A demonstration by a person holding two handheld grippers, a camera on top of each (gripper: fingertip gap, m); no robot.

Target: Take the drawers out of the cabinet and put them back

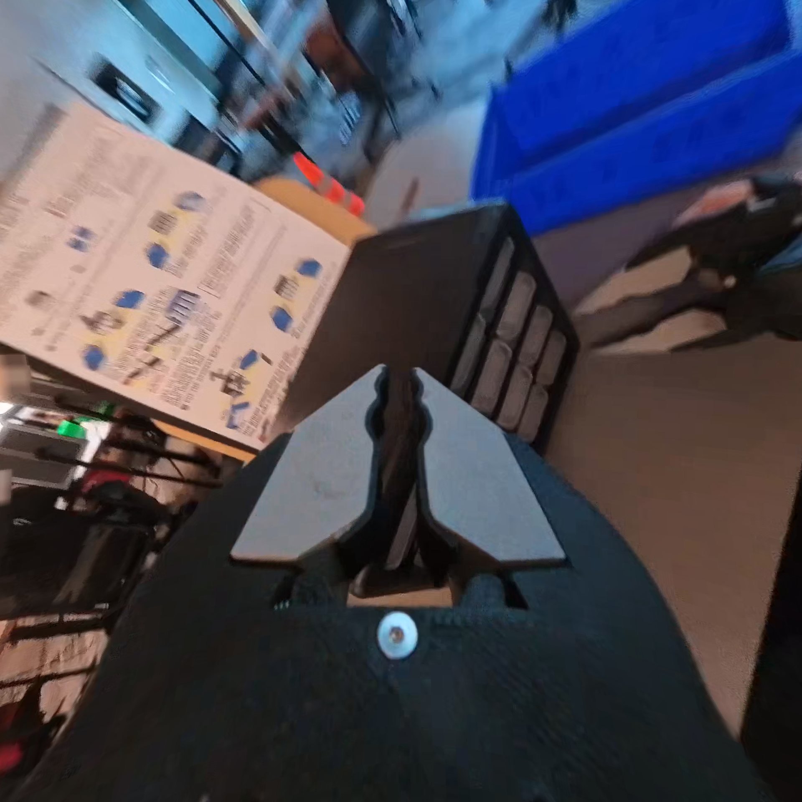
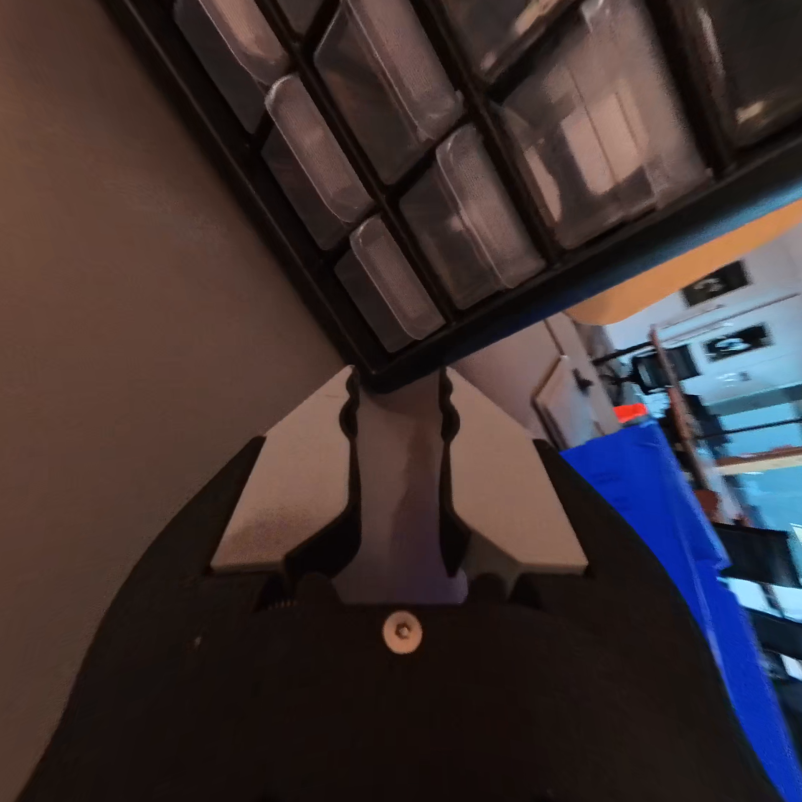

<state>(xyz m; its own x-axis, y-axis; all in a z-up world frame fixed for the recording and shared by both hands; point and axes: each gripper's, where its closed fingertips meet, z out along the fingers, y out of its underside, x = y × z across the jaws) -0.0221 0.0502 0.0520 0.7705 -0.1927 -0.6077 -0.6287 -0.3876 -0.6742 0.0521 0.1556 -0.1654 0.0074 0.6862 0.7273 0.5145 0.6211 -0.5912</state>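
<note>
We see the cabinet (image 2: 434,182) on the table (image 2: 130,260), drawers (image 2: 386,282) seated, just ahead of the parted, empty right hand-held gripper (image 2: 397,382), nearer than the closed left hand-held gripper (image 1: 401,373).

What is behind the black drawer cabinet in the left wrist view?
Behind the cabinet leans a printed cardboard box, with blue bins farther back. The box's lower corner is covered.
</note>
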